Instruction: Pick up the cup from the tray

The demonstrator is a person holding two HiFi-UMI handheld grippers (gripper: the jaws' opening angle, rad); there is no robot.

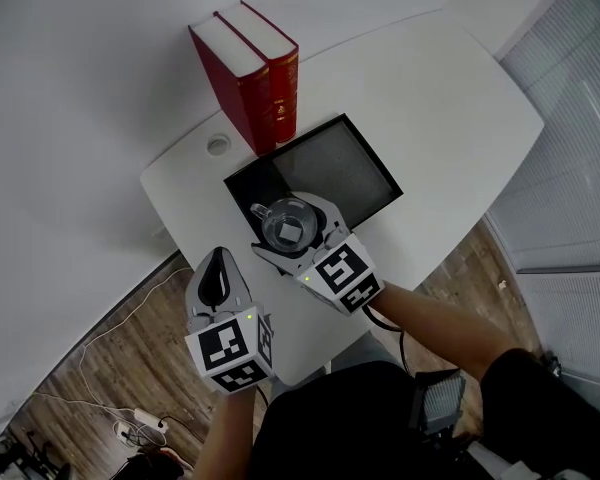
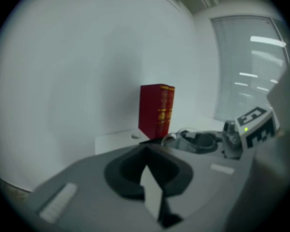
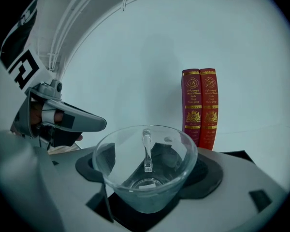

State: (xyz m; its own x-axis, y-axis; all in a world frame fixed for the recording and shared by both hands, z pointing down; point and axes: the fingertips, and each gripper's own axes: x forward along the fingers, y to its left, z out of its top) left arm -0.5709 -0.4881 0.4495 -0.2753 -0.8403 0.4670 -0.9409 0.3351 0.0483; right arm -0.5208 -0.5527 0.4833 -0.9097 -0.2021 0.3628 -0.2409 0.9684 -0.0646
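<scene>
Cup [image 3: 145,173] sits clamped between the right gripper's [image 1: 294,220] wide-set jaws, over the near corner of the tray [image 1: 365,163] — the grasp is made, and it looks just off the tray, though I can't be sure. Left gripper [image 1: 218,263] hangs apart, jaws together, empty — only a clear lift is left.

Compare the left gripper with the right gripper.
The right gripper holds the glass cup between its fingers; the left gripper holds nothing. The right's fingers are spread around the cup; the left's are closed together. The right is over the tray's near edge; the left is off the tray, by the table's edge. Both are grey with a marker cube.
</scene>
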